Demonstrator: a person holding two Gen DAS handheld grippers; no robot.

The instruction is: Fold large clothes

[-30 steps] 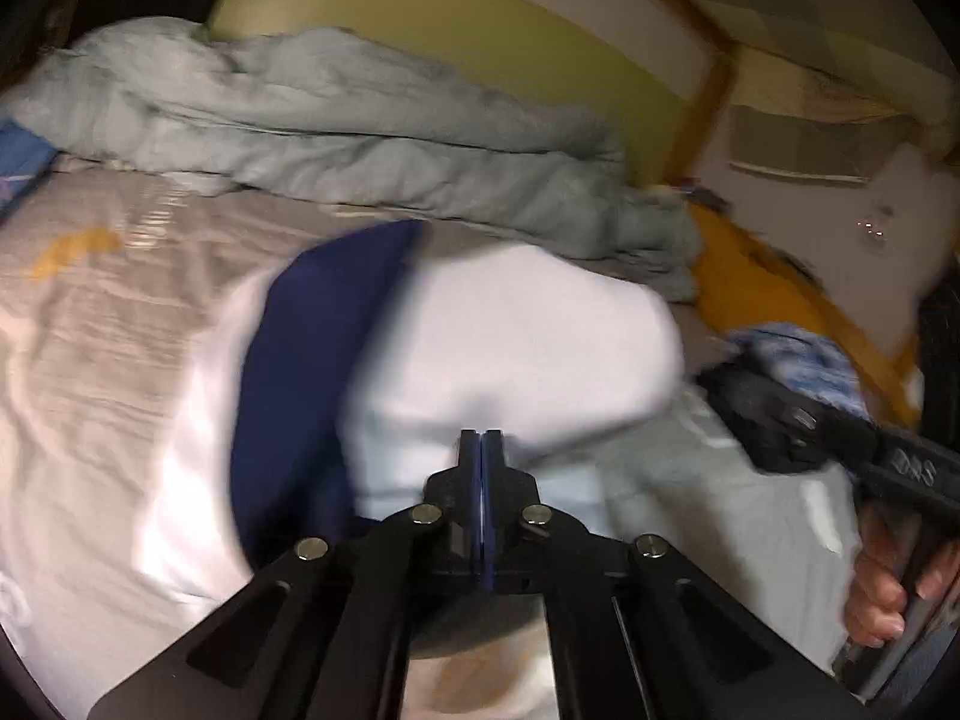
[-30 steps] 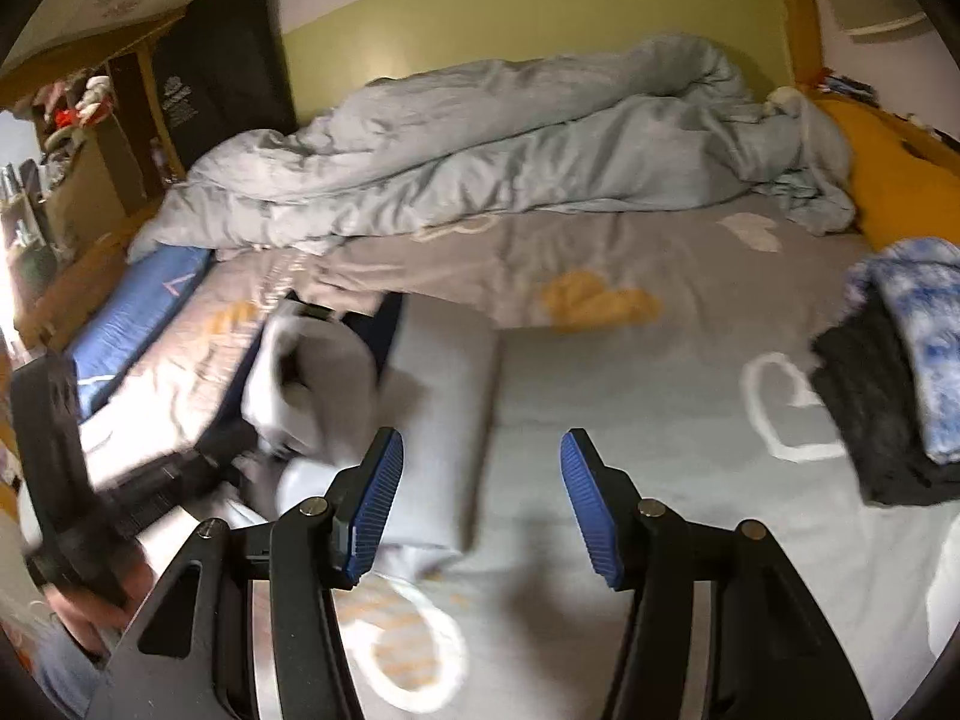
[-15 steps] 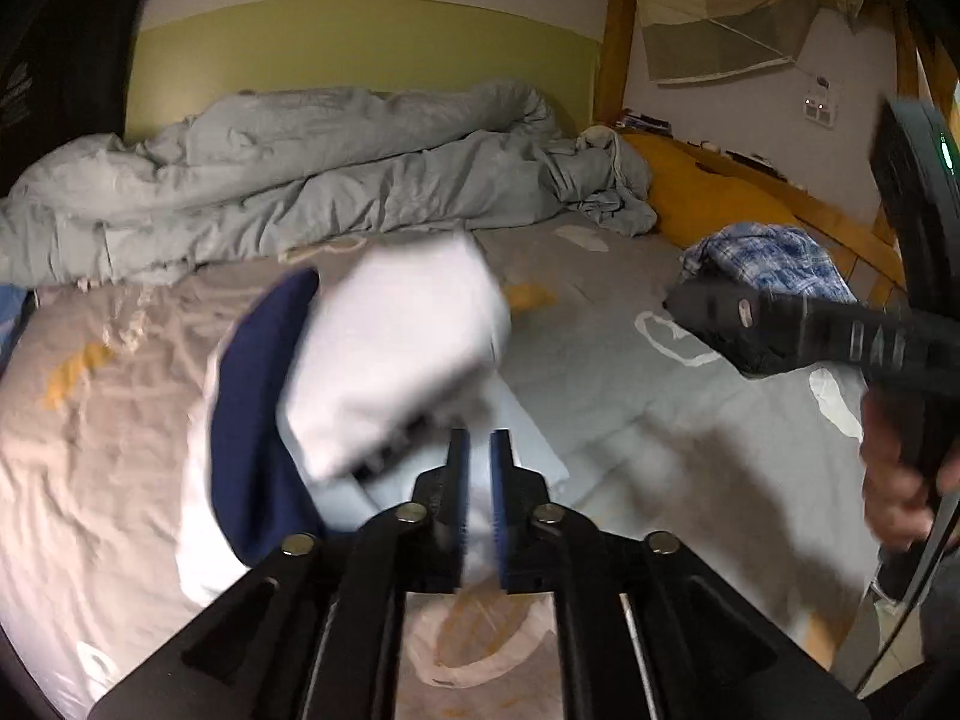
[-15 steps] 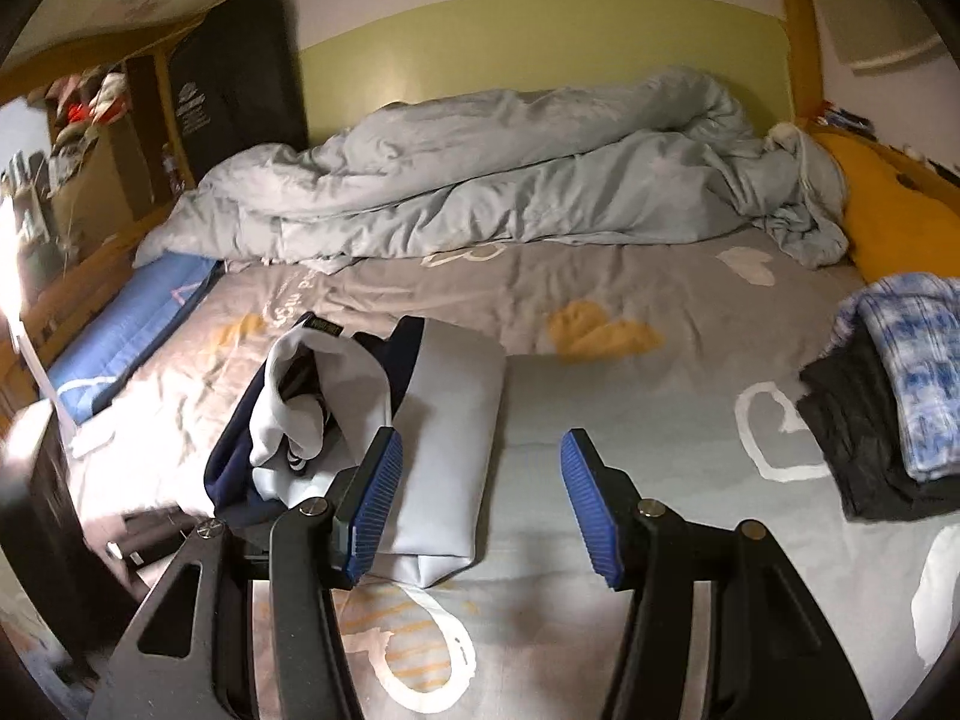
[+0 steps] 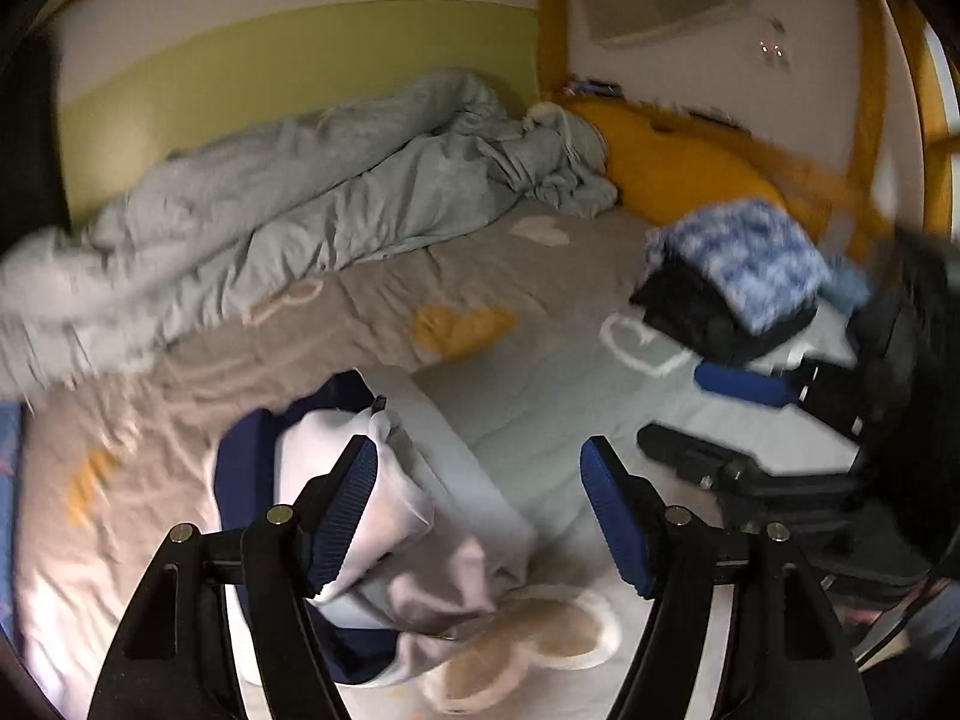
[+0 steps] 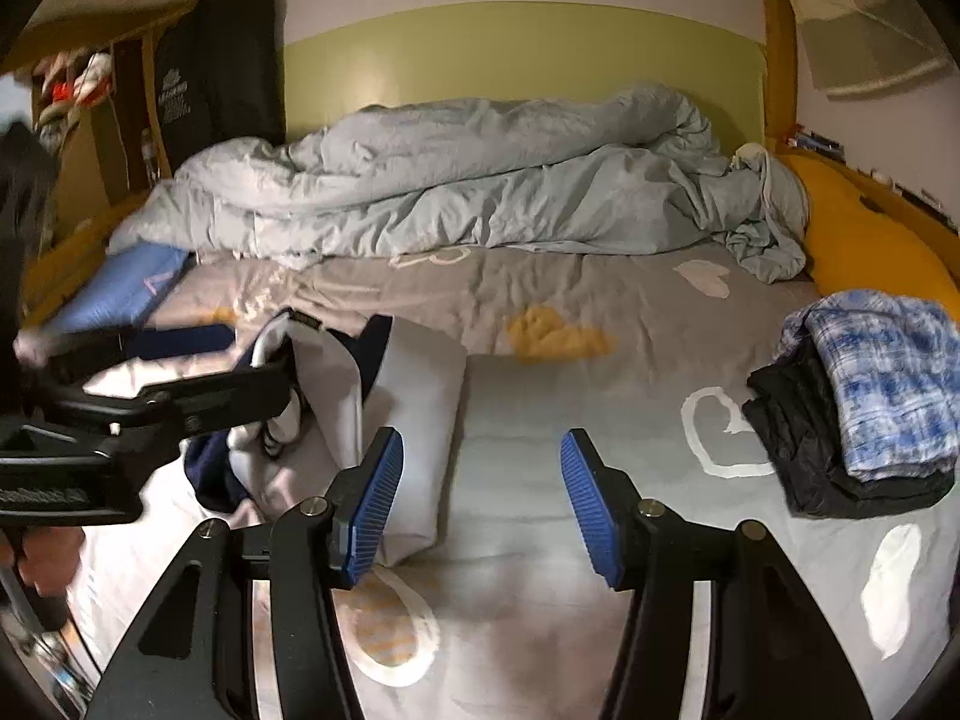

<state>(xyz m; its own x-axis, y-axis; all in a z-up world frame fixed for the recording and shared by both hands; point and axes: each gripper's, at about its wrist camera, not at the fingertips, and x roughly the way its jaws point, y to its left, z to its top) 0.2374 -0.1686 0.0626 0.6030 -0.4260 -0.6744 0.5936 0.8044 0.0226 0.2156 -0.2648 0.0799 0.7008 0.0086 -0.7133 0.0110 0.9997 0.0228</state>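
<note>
Jacket (image 6: 384,414), white and navy, lies loosely bunched on the grey bed sheet (image 6: 576,300) toward the bed's left edge, near the front. Left gripper (image 5: 480,510) spread wide, gripping nothing, above the jacket's right part. Right gripper (image 6: 480,498) also wide, empty, just right of the jacket. Stack of folded clothes (image 6: 864,396) at the right edge, rumpled duvet (image 6: 480,180) along the far edge

White lettering and a small logo stand on the tall black rectangular panel (image 6: 219,72) against the wall, far beyond and left of the right gripper's fingers, but the print is too small to read.
</note>
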